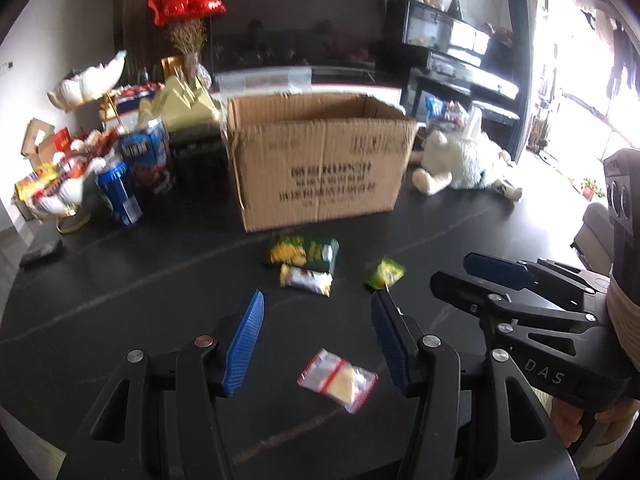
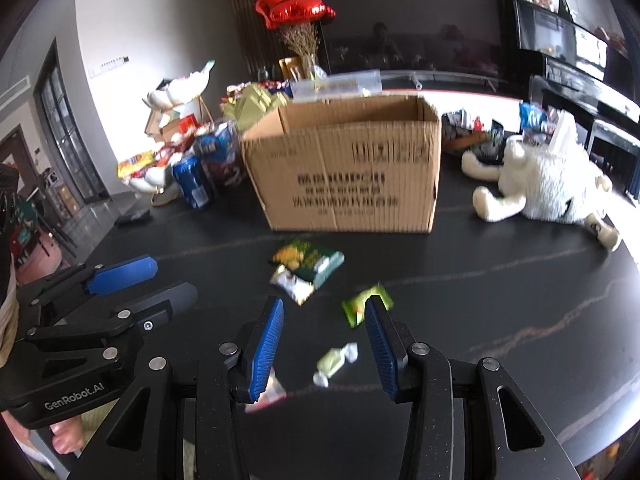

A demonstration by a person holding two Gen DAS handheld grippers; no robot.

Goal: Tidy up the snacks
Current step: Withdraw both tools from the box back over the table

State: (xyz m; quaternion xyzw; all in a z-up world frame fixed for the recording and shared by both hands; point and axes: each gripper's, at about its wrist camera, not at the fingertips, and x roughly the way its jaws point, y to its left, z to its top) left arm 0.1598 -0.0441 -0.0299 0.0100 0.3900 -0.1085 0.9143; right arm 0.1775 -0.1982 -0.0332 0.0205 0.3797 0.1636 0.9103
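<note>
Well – cardboard box [image 1: 320, 160] open, contents unseen; left hand-held gripper [image 1: 316, 344], right hand-held gripper [image 2: 324, 344] agape.

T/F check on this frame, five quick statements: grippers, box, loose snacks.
1. Both grippers, left gripper and right gripper, are open and hold nothing. True.
2. The cardboard box is taped shut. False: its top is open.
3. A red-edged clear packet lies on the table between the left jaws. True.
4. The plush toy sits inside the box. False: it lies beside it.
5. The green packet is in the box. False: it lies in front.
</note>
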